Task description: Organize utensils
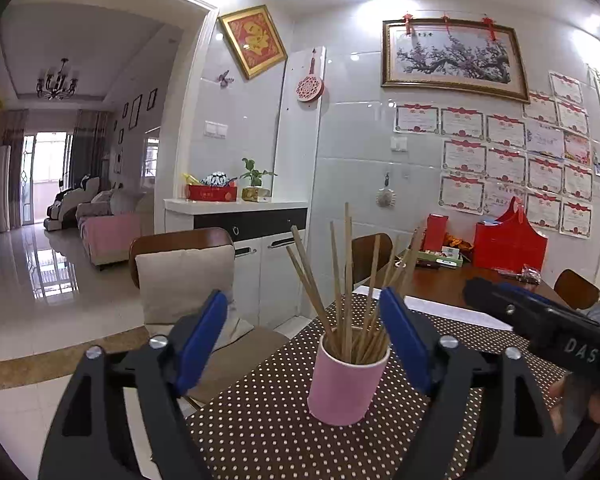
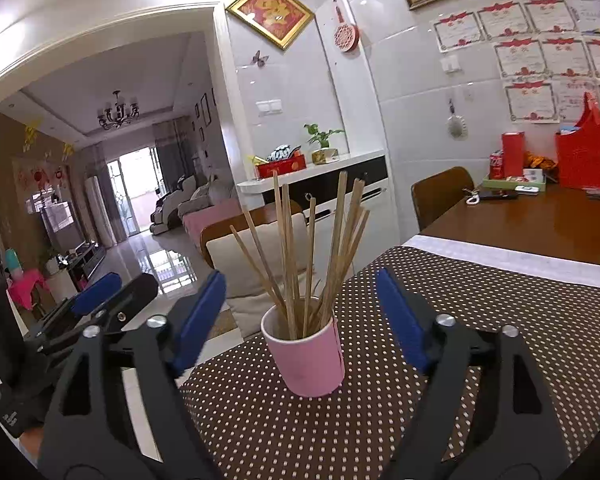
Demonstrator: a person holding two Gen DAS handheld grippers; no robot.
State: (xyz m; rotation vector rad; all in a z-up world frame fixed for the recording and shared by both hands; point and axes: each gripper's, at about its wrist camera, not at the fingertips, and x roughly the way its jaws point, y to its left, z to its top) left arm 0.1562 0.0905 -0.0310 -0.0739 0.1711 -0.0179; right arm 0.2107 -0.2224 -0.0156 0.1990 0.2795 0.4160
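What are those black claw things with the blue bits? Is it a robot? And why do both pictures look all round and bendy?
It is not a robot. A person holds one grabbing tool in each hand, and each tool has a small camera that looks out along its two blue-padded fingers. The lens is very wide, so the room looks bent.

One picture comes from the left gripper, the other from the right gripper. Each camera also catches the other tool at the edge of its picture.

In front of them stands a pink cup full of wooden chopsticks. It sits on a brown mat with white dots on a wooden table. At the far end of the table are red boxes.

Both pairs of fingers are wide open. Nothing is held right now; the cup stands free between them.
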